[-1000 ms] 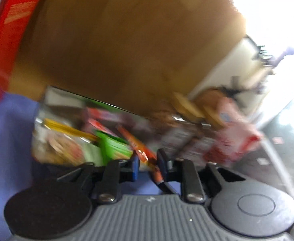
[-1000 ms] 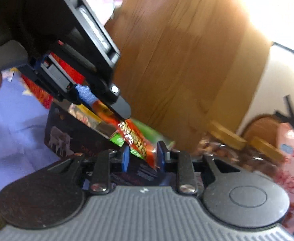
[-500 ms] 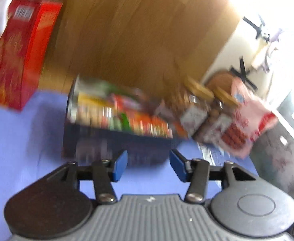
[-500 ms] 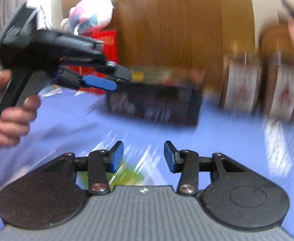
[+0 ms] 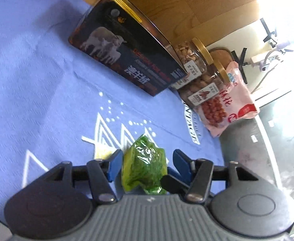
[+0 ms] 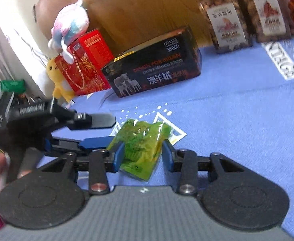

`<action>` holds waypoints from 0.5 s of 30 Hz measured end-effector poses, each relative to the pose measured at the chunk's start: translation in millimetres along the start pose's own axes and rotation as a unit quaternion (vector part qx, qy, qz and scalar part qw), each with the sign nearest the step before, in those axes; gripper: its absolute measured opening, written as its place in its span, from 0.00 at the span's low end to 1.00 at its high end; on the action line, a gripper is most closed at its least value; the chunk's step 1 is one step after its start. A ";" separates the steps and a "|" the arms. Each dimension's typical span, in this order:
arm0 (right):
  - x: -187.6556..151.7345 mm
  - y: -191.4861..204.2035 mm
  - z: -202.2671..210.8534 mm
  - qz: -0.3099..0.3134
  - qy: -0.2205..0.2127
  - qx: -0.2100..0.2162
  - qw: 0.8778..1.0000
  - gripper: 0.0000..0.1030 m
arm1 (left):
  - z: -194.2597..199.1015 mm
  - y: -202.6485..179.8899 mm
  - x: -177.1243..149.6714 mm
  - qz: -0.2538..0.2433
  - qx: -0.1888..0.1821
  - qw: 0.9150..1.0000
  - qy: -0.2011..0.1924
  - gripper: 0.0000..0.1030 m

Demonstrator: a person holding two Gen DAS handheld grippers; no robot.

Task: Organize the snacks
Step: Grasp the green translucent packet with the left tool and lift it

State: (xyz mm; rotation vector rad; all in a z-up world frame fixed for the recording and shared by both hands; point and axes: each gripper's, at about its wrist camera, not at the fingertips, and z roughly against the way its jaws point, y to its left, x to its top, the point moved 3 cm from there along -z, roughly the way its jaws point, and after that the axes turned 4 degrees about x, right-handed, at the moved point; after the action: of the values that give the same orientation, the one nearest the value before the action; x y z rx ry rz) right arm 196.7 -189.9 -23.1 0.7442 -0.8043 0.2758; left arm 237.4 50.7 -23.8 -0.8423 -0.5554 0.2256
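One crinkled green plastic snack packet lies flat on a blue cloth with white triangle and dot prints, framed at once by both handheld grippers. The left gripper straddles the packet, its blue-tipped fingers spread wide to either side, nothing pinched between them. The right gripper brackets the same packet from the near end, its blue pads set just beside the wrapper's edges; whether they press on it cannot be told, and the gap between them is as wide as the packet.

Beyond the packet, well apart from it, a dark rectangular cardboard box printed with white sheep sits on the cloth against a wooden panel. Just beside the box stand two clear nut jars with gold lids, and a pink bag of snacks leans against them. On the box's other side, a red gift box with a gold cord carries a pink-and-white plush toy, with a yellow plush figure beside it.
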 end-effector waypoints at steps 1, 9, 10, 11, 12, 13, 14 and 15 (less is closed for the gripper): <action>0.1 1.5 -1.6 0.013 -0.002 -0.007 1.000 0.41 | 0.8 0.3 -1.3 0.006 -0.015 1.000 0.002 0.53; -0.3 0.2 -4.1 0.030 -0.006 -0.012 0.999 0.46 | -5.0 -6.8 -12.8 -0.027 0.020 0.999 -0.007 0.35; -1.6 2.0 -3.5 0.035 -0.006 -0.012 0.999 0.47 | -5.6 -6.4 -13.3 -0.030 0.025 0.999 -0.009 0.28; -2.6 5.0 -4.1 0.045 -0.004 -0.015 0.999 0.49 | -6.5 -5.3 -13.6 -0.032 0.028 0.999 -0.010 0.28; -3.9 8.4 -4.9 0.056 -0.004 -0.020 0.998 0.51 | -6.7 -4.1 -13.8 -0.031 0.026 0.999 -0.010 0.28; -5.8 12.8 -6.0 0.070 -0.002 -0.026 0.997 0.52 | -6.5 -3.4 -14.0 -0.031 0.025 0.999 -0.012 0.26; -7.7 17.2 -6.8 0.085 -0.001 -0.036 0.996 0.52 | -5.9 -2.9 -14.2 -0.034 0.028 0.999 -0.013 0.25; -9.8 22.2 -8.2 0.104 0.000 -0.048 0.993 0.51 | -5.9 -3.3 -14.4 -0.038 0.030 0.999 -0.013 0.24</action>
State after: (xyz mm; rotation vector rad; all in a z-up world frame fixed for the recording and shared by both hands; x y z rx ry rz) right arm 183.8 -167.8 -23.1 0.5703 -0.8895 0.4206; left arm 228.5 38.9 -29.9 -0.7600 -0.6016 0.1831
